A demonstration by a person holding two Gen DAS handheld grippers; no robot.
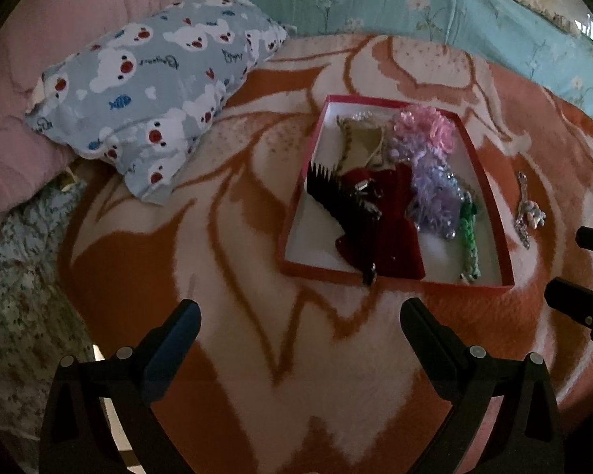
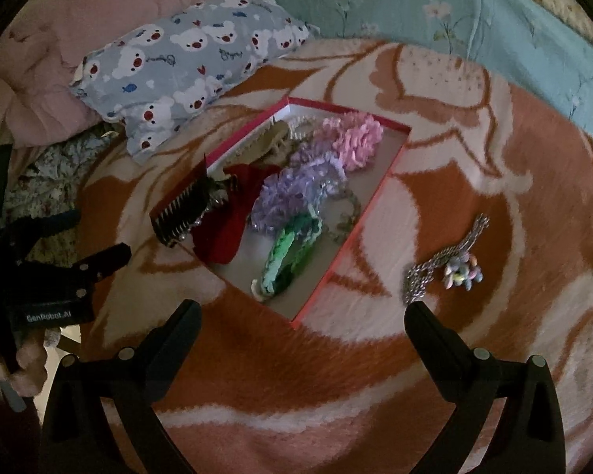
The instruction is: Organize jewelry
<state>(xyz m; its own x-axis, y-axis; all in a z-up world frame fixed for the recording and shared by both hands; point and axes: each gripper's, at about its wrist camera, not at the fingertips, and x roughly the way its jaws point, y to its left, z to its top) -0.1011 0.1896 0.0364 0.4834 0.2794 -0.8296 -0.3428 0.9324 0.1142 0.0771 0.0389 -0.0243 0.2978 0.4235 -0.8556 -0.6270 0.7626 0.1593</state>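
Both grippers hover over the bed (image 1: 257, 355) with fingers spread wide and nothing between them: the left gripper (image 1: 300, 316) and the right gripper (image 2: 302, 316). The red box (image 2: 350, 233) lies at twelve o'clock from the right gripper, holding a black comb (image 2: 182, 213), a red pouch (image 2: 225, 233) and purple and pink scrunchies. A necklace (image 2: 450, 260) lies on the blanket at two o'clock, just outside the box. A pillow (image 1: 150, 94) sits at ten o'clock.
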